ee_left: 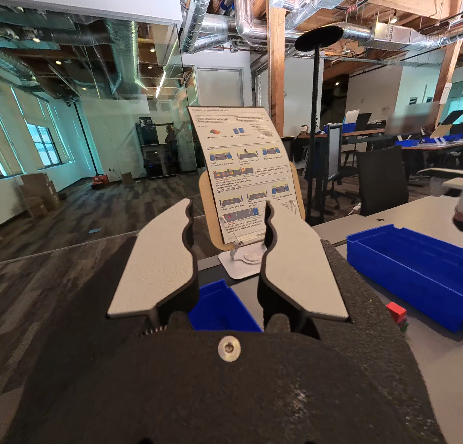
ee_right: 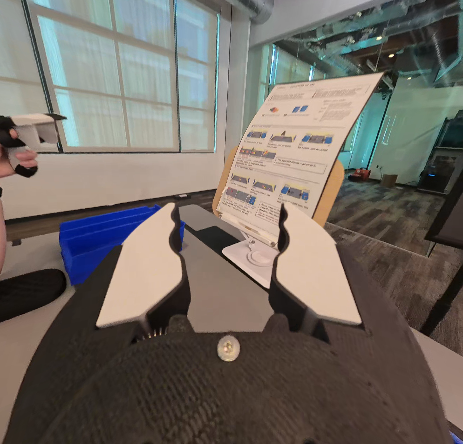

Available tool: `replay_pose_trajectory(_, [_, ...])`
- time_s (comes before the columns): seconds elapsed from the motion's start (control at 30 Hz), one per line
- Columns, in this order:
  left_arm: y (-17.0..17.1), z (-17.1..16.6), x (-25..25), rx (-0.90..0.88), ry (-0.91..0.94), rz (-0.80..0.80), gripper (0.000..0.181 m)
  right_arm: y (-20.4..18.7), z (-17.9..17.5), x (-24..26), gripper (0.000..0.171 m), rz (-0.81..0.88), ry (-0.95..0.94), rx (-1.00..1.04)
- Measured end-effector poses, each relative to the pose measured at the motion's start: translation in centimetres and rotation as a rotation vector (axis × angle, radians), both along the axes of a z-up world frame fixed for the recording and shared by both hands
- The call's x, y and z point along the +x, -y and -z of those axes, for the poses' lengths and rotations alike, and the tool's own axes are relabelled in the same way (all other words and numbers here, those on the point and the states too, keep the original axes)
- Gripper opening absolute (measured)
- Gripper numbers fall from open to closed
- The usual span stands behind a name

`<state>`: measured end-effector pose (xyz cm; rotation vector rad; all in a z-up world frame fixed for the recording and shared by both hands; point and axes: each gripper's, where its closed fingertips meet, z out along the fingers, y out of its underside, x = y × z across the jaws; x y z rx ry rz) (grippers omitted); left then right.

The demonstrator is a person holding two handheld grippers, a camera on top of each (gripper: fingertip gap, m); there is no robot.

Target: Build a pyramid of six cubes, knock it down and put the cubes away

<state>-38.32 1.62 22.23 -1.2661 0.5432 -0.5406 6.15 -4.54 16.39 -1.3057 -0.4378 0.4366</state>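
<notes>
Left wrist view: left gripper spread, empty, raised over blue bin; stacked cubes, red on top, on the mat beside a second blue bin. Right wrist view: right gripper spread, empty, facing instruction sheet on stand; left gripper at far left, held by a hand.

Instruction sheet on stand behind bins, cubes before right bin
</notes>
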Motion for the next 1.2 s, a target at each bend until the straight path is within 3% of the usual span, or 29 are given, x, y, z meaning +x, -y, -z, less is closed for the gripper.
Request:
replay_pose_trajectory(0.27, [-0.9,1.8,-1.2,-0.084,-0.024,0.046,0.058,-3.1,2.0,-4.3,0.075,0.001,0.097,-0.058])
replay_pose_trajectory(0.43, [0.1,1.6,1.9,-0.061,-0.04,0.123,0.057,-2.8,1.4,-4.3,0.072,0.033,0.142,-0.055])
replay_pose_trajectory(0.63, [-0.9,2.0,4.2,-0.052,-0.065,0.068,0.054,-2.9,1.4,-0.3,0.069,0.231,0.17,-0.114])
replay_pose_trajectory(0.83, [-0.7,3.0,10.8,-0.08,0.023,0.232,0.053,-2.2,3.2,4.5,0.063,0.411,0.278,-0.14])
replay_pose_trajectory(0.97, [-2.4,4.3,13.5,-0.111,0.115,0.217,0.057,-1.3,2.8,7.1,0.041,0.531,0.317,-0.008])
replay_pose_trajectory(1.2, [-2.4,5.7,15.7,-0.034,0.042,0.177,0.044,-1.6,4.2,9.5,0.034,0.561,0.351,-0.039])
